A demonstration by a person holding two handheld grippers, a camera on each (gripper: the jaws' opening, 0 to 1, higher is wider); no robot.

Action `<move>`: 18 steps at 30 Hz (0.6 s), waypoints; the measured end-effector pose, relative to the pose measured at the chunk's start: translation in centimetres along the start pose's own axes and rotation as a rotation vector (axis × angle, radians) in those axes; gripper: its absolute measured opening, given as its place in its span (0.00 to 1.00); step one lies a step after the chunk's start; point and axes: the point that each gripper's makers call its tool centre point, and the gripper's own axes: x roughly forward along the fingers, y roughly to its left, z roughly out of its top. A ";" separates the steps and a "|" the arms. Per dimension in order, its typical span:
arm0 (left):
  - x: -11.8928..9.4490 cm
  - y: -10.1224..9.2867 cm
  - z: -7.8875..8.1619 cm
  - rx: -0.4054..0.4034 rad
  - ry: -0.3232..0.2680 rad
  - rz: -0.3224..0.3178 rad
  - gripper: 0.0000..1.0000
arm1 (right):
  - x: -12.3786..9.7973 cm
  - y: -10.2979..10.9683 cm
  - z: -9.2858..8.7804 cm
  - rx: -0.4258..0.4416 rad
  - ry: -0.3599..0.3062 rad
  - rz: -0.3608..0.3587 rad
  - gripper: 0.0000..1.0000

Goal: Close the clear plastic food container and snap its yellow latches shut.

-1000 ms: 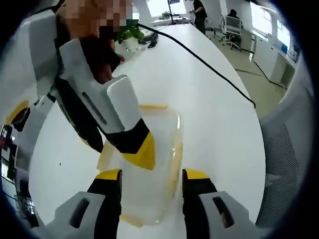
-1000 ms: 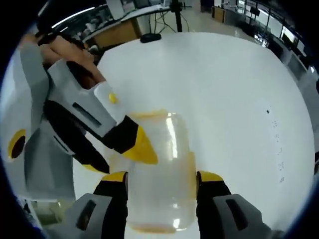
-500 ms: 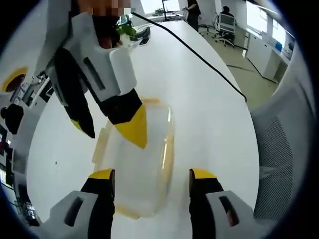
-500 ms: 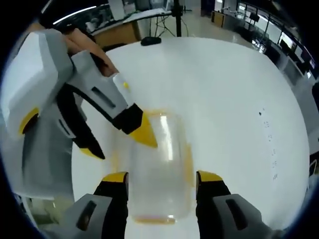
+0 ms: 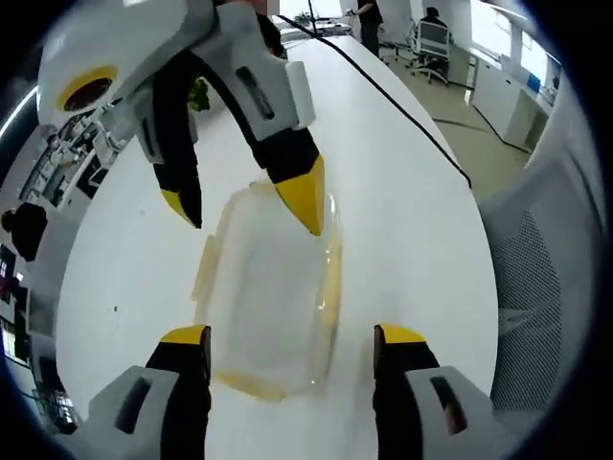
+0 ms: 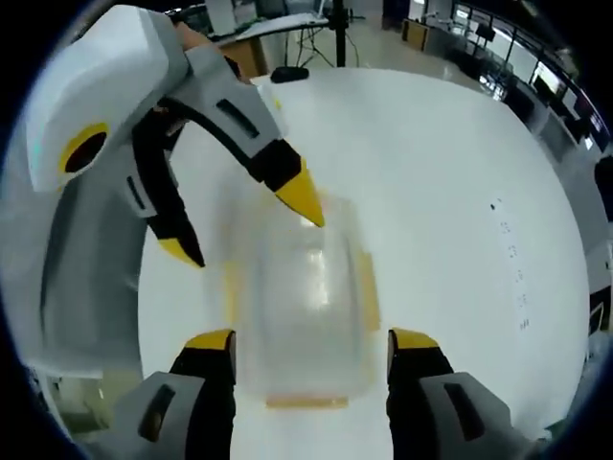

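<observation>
The clear plastic container [image 5: 273,292] with yellow latches [image 5: 331,287] along its sides lies flat on the white table, its lid resting on top. In the left gripper view my left gripper [image 5: 292,337] is open, its jaws on either side of the near end. My right gripper [image 5: 244,203] reaches in from the top, open, one yellow tip over the container's far end. In the right gripper view the blurred container [image 6: 302,297] sits past my open right gripper [image 6: 311,341], and the left gripper [image 6: 244,228] hangs open over its far-left corner. Whether the latches are snapped is unclear.
A black cable [image 5: 402,105] runs across the white table [image 5: 412,240]. A potted plant [image 5: 198,93] stands at the far end, and a mesh chair [image 5: 536,287] at the table's right edge. A dark object [image 6: 287,74] lies far back.
Each gripper's yellow tip has come off the middle of the lid and now sits toward the container's far end. Both cameras have drawn back and risen a little.
</observation>
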 end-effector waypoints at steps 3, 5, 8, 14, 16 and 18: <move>0.0 0.2 -0.8 0.026 0.024 0.007 0.71 | -0.1 0.2 -0.1 -0.002 -0.006 -0.005 0.66; 0.0 0.3 -1.3 0.022 0.034 0.001 0.72 | -0.2 0.4 -0.2 0.001 -0.008 -0.004 0.66; 0.0 0.6 -1.8 0.020 0.048 0.001 0.74 | -0.1 0.9 -0.7 -0.004 0.002 -0.002 0.68; -0.1 1.4 -2.2 0.019 0.049 0.009 0.77 | -0.2 1.3 -1.3 -0.007 0.007 -0.014 0.70; -0.1 1.5 -2.3 0.017 0.052 0.007 0.78 | -0.3 1.5 -1.3 -0.006 0.004 -0.016 0.71; -0.1 1.6 -2.4 0.022 0.055 0.006 0.78 | -0.3 1.4 -1.5 -0.013 0.009 -0.024 0.71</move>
